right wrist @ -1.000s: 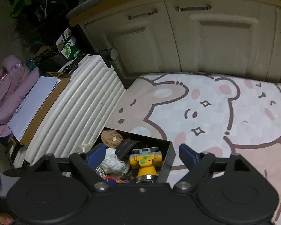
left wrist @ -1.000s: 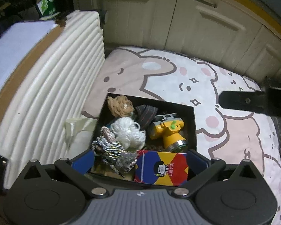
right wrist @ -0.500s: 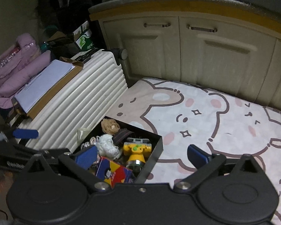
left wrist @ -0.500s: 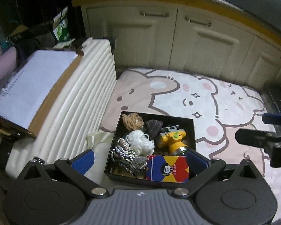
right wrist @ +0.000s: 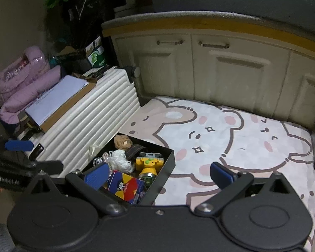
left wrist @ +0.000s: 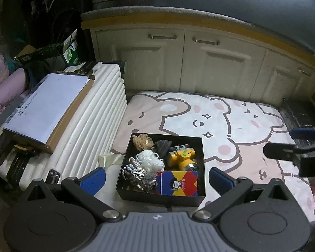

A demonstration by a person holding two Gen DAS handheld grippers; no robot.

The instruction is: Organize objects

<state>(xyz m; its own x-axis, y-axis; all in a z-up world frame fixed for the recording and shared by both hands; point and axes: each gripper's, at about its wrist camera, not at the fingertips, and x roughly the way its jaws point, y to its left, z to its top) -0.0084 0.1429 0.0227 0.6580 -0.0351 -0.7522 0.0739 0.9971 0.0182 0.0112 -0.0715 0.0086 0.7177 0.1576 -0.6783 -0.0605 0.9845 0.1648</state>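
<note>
The black box (left wrist: 160, 197) sits on the bear-print mat (left wrist: 231, 126) beside the white suitcase (left wrist: 98, 130), long axis running away towards the cabinets, its contents all inside. The left gripper (left wrist: 156, 177) and right gripper (right wrist: 157, 173) hover above, jaws wide and empty, the right's having just opened. To finish well, I judge both should lift clear without snagging the box rim.

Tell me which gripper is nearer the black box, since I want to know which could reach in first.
Left, probably. The left gripper faces the black box squarely, framing it between open jaws. The right gripper sits off to its right, box under its left finger only.
</note>
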